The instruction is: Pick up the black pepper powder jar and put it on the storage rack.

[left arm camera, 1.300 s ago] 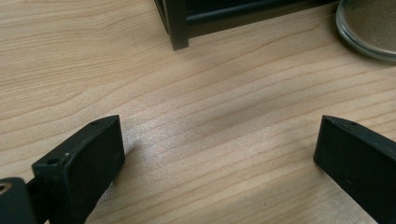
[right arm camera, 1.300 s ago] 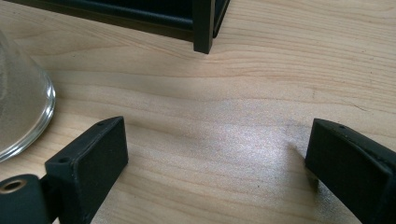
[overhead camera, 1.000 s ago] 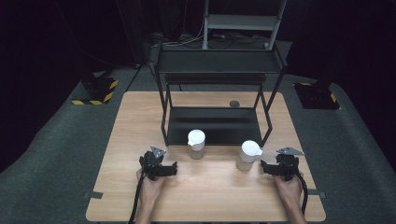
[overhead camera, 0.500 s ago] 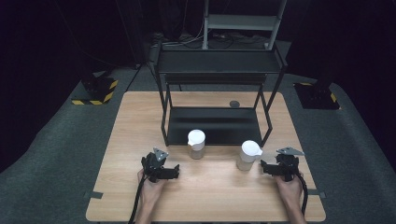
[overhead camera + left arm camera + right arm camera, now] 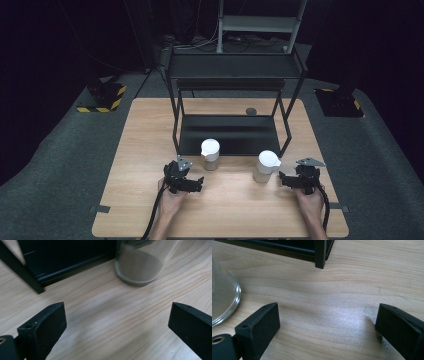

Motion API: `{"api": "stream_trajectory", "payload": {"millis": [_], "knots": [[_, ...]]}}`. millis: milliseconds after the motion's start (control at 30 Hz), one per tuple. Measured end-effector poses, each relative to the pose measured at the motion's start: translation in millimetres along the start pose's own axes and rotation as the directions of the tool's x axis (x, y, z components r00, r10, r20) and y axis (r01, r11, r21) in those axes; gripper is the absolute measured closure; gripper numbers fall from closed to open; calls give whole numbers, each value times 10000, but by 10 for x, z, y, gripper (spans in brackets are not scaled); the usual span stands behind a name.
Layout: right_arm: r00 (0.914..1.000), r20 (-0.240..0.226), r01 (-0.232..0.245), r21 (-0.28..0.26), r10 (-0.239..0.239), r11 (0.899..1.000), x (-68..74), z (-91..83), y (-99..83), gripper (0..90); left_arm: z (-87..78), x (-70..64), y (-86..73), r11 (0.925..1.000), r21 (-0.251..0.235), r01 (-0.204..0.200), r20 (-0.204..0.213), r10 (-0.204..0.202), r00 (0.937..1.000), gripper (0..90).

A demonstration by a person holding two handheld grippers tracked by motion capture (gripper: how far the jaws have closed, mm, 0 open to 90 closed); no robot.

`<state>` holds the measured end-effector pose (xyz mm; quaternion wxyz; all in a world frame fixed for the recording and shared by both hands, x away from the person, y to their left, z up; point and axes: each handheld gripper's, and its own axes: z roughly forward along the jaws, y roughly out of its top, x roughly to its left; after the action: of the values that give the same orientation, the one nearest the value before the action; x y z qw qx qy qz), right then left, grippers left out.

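Two glass jars with white lids stand on the wooden table (image 5: 150, 150) in front of a black rack. The left jar (image 5: 210, 153) is just up and right of my left gripper (image 5: 196, 183). In the left gripper view that jar (image 5: 138, 265), holding sandy powder, stands ahead of the left gripper (image 5: 117, 315), whose jaws are wide apart with nothing between them. The right jar (image 5: 266, 165) is just left of my right gripper (image 5: 284, 180). In the right gripper view its glass base (image 5: 222, 297) sits at the left edge, beside the open, empty right gripper (image 5: 327, 315).
The black metal rack (image 5: 235, 67) has a low shelf (image 5: 230, 132) right behind the jars and an upper shelf above. Its base (image 5: 62, 255) and a leg (image 5: 320, 253) are close ahead of the grippers. A small dark disc (image 5: 251, 111) lies behind the rack.
My left gripper has edged slightly to the right, toward the left jar. The right gripper and both jars have stayed put.
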<state>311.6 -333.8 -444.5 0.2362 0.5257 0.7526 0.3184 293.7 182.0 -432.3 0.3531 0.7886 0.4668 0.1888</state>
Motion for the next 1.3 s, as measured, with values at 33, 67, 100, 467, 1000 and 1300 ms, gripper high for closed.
{"api": "stream_trajectory", "payload": {"millis": [33, 67, 100, 467, 1000, 1300], "knots": [[10000, 0, -3, 0, 3, 10000, 0, 0, 0, 49, 15, -7, 19, 10000, -17, -23, 54, 23, 10000, 20], [10000, 1, 0, -1, 0, 10000, 0, 0, 0, 49, 28, -16, 41, 10000, -24, -38, 106, 38, 9999, 23], [10000, 1, 0, -1, 0, 10000, 0, 0, 0, 49, 40, -21, 62, 10000, -41, -44, 176, 45, 9998, 24], [10000, -1, -11, 0, 11, 10000, 1, 0, 0, 49, 169, -80, 249, 9987, -507, 30, 477, -6, 9989, 52], [10000, 0, -8, 0, 8, 10000, 1, 0, 0, 49, 311, -118, 401, 9964, -807, 239, 389, -209, 9990, 115], [10000, 1, -11, -2, 11, 10000, 1, 0, -1, 49, 358, -146, 430, 9950, -964, 268, 335, -236, 9992, 167]]}}
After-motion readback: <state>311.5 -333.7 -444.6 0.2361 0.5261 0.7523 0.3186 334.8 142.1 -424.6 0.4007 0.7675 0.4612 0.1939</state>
